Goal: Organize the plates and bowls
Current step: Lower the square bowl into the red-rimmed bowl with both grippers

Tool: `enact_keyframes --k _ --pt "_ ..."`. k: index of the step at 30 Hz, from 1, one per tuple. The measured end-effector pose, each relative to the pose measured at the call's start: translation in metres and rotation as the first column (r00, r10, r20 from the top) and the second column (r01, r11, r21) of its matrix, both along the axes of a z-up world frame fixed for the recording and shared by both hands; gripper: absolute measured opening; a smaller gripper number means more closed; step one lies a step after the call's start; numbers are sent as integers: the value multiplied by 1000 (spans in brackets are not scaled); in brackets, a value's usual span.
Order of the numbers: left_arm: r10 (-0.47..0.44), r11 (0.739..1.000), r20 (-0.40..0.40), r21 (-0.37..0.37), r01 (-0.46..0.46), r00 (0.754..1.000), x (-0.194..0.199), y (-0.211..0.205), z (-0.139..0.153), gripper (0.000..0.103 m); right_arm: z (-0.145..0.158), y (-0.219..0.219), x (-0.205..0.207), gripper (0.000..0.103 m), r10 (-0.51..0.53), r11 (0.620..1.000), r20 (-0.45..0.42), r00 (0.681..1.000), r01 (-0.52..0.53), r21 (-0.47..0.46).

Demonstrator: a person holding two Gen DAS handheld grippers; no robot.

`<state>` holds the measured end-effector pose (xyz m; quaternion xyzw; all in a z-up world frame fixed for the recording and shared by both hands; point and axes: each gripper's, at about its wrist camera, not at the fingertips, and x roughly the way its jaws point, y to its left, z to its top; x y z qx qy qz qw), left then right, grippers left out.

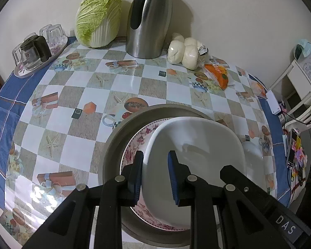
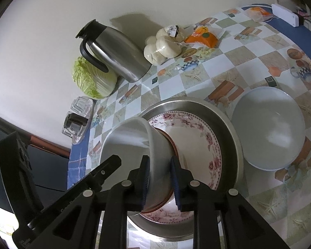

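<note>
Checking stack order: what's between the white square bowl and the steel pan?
The floral plate lies in the steel pan, under the white square bowl. Right wrist view shows it best.

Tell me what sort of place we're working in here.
Most likely a home dining or kitchen table: a patterned oilcloth against a wall, with a napa cabbage, a steel thermos jug and bagged steamed buns on it.

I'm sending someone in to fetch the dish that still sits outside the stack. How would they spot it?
Start at the big metal basin near the table's front edge, which holds a floral plate and a squarish white bowl. Right beside the basin, on the checked tablecloth, sits a round white bowl. Unlike its neighbours it is plain, empty, stands alone and no tongs touch it.
</note>
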<state>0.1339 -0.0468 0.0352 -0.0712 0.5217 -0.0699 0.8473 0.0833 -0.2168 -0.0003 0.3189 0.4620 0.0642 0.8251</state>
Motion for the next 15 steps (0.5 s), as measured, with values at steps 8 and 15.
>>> enact_keyframes --k 8,15 --pt "16 1000 16 -21 -15 1000 4 7 -1 27 0 6 8 24 3 1000 19 1000 -3 2" --pt "21 999 14 -49 -20 1000 5 13 0 30 -1 9 11 24 10 1000 26 1000 -10 0"
